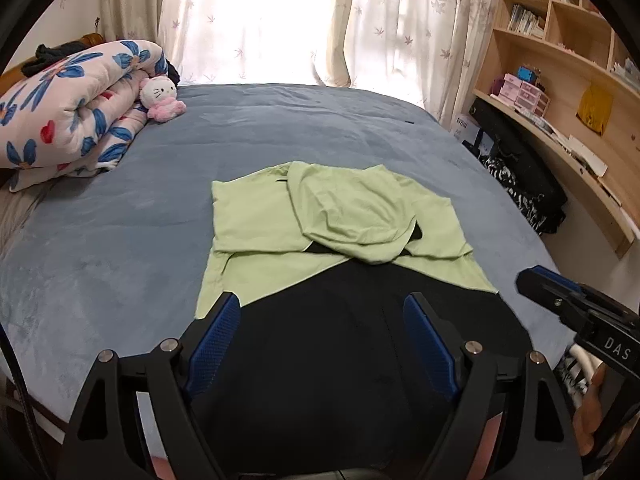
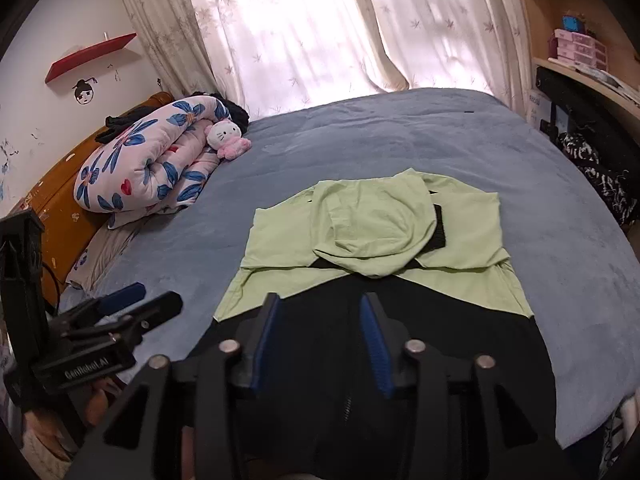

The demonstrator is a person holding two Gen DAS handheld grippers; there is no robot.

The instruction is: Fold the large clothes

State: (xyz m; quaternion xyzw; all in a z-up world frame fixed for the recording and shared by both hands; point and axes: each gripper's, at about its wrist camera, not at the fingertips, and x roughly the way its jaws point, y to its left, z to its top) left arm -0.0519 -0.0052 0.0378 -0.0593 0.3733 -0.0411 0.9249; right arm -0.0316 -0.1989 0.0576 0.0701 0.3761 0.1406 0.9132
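A hooded jacket lies flat on the blue-grey bed (image 1: pixel 100 240), its top light green (image 1: pixel 256 216) (image 2: pixel 280 232) and its bottom black (image 1: pixel 320 360) (image 2: pixel 440 360). Both sleeves are folded across the chest and the hood (image 1: pixel 352 216) (image 2: pixel 372 224) lies over them. My left gripper (image 1: pixel 320 316) hovers over the black hem, open wide with nothing between its blue pads. My right gripper (image 2: pixel 320 308) hangs above the same black part, jaws partly apart and empty. Each gripper also shows in the other's view: the right gripper (image 1: pixel 532 278) at the jacket's right edge, the left gripper (image 2: pixel 158 296) off its left edge.
A rolled floral quilt (image 1: pixel 72 112) (image 2: pixel 152 160) and a pink plush cat (image 1: pixel 160 98) (image 2: pixel 226 138) sit at the bed's far left by the wooden headboard (image 2: pixel 60 184). Curtains (image 1: pixel 260 20) hang behind. Wooden shelves (image 1: pixel 560 60) and black bags (image 1: pixel 520 176) line the right side.
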